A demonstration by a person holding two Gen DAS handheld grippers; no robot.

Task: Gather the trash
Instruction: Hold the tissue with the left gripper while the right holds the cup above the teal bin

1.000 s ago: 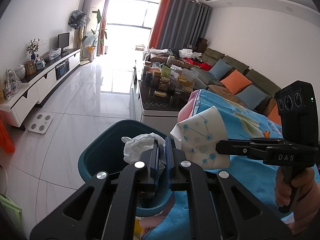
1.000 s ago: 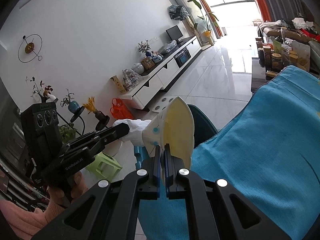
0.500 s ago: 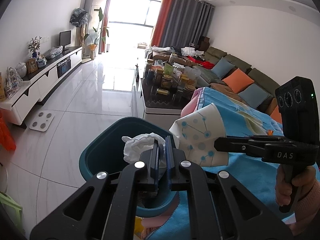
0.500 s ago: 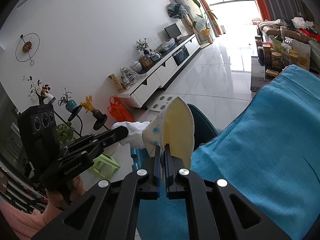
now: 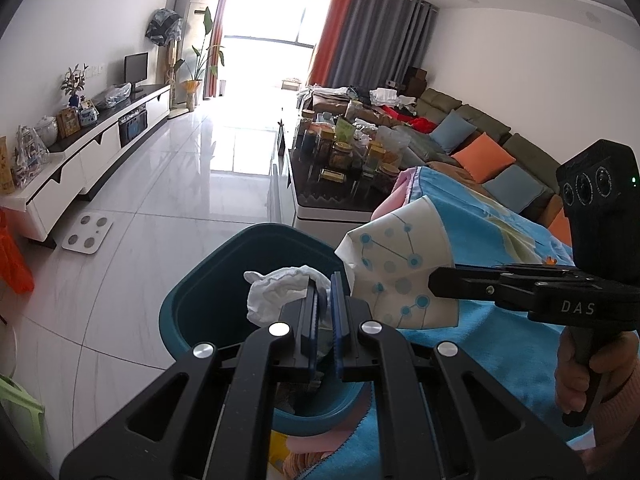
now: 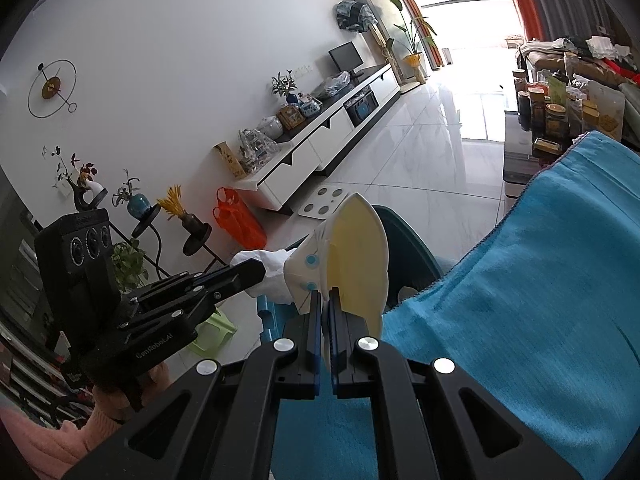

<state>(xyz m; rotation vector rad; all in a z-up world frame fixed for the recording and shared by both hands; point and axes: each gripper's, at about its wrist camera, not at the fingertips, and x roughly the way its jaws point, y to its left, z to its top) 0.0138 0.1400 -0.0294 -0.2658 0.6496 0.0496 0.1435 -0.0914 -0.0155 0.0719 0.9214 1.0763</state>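
Note:
My left gripper [image 5: 324, 280] is shut on a crumpled white tissue [image 5: 276, 294] and holds it above the open teal trash bin [image 5: 224, 272]. My right gripper [image 6: 325, 298] is shut on the rim of a flattened paper cup [image 6: 356, 256], white with blue dots outside and yellow inside. The cup also shows in the left wrist view [image 5: 400, 264], held beside the tissue over the bin's right edge. In the right wrist view the tissue [image 6: 268, 268] sits just left of the cup, and the bin [image 6: 408, 252] shows behind it.
A table with a blue cloth [image 6: 520, 320] lies right of the bin. A coffee table with jars [image 5: 344, 160] stands behind it, a sofa [image 5: 480, 148] at right, a white TV cabinet [image 5: 80, 160] at left. A green stool [image 6: 212, 328] stands on the tiled floor.
Both grippers keep their hold and have barely moved; the left view has shifted slightly, with the bin a little lower in frame.

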